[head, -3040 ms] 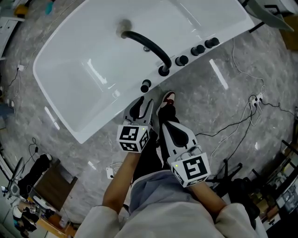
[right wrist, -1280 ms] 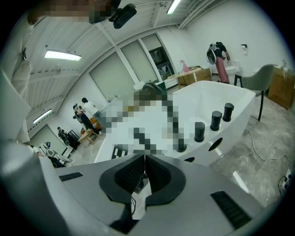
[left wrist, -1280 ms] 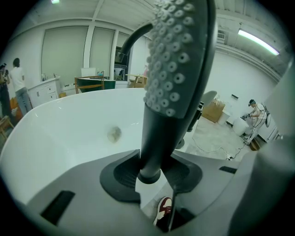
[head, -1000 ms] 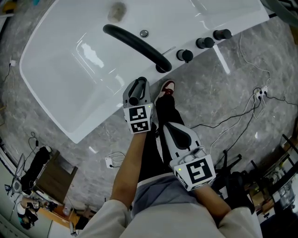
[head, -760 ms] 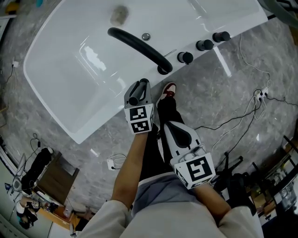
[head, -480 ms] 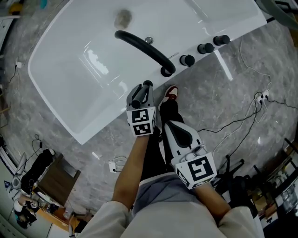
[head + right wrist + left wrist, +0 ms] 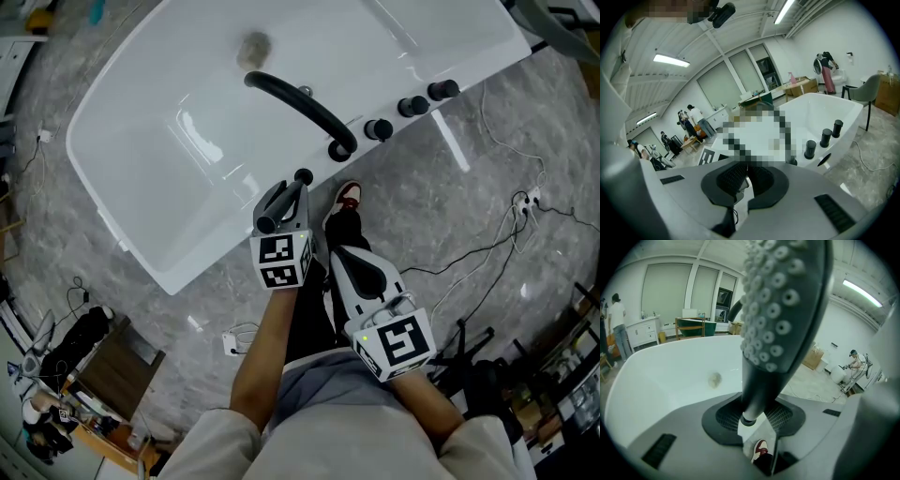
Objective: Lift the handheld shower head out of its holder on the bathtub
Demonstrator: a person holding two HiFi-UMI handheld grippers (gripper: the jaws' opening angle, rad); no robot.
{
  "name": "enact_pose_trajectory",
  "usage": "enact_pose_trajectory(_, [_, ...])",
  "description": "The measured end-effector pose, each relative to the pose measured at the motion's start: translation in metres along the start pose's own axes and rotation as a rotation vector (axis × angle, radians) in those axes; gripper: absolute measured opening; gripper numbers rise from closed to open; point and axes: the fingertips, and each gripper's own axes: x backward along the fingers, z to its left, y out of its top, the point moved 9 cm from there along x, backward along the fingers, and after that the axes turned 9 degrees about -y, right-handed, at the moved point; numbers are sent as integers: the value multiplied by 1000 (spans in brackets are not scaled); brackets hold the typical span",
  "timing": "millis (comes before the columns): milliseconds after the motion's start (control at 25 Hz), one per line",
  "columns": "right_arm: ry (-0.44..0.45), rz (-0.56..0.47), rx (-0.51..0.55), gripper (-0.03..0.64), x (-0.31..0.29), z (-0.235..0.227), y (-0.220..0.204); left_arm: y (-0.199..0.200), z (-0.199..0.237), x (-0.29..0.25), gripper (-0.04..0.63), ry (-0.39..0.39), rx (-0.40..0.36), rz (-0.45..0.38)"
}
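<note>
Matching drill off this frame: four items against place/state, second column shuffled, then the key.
1. black handheld shower head
2. right gripper
3. black curved faucet spout
4. three black round knobs

A. in a row on the white bathtub rim
B. clamped in the left gripper
C. arching over the tub basin
D. nothing between its jaws

Pairs: 1-B, 2-D, 3-C, 4-A

Grey left tool (image 7: pixel 284 197) and right tool (image 7: pixel 342 261), marker-cubed — pale sleeves (image 7: pixel 489 446), grey shorts (image 7: pixel 319 377).
</note>
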Motion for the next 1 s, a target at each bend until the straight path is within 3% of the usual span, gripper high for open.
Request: enact_pose_trajectory(1000, [5, -120, 72, 18, 43, 61, 35, 65, -18, 98, 138, -101, -33, -140])
